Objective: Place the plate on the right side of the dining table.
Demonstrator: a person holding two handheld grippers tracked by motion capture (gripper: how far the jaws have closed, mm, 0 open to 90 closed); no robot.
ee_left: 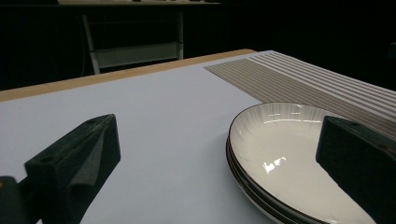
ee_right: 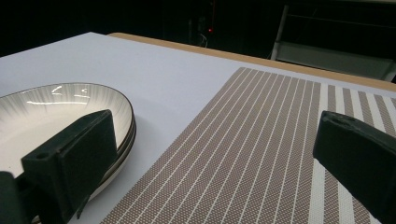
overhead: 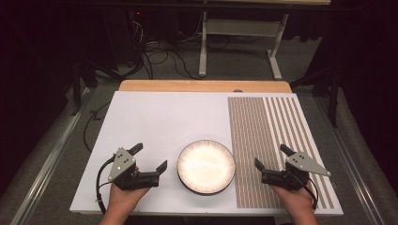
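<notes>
1. Plates (overhead: 206, 167): round, glossy white, dark-rimmed, stacked on the smooth white table (overhead: 155, 122), beside a woven striped mat (overhead: 267, 140).
2. Left gripper (overhead: 151, 158): jaws wide apart, holding nothing; stack just beyond its right jaw.
3. Right gripper (overhead: 271, 157): jaws wide apart, holding nothing; stack beside its left jaw, mat between the jaws.

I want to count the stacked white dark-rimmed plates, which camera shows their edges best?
The left gripper view: the stacked white dark-rimmed plates show their layered rims side-on. The high view shows them from above, as one glaring disc. The right gripper view has them partly behind a jaw.
</notes>
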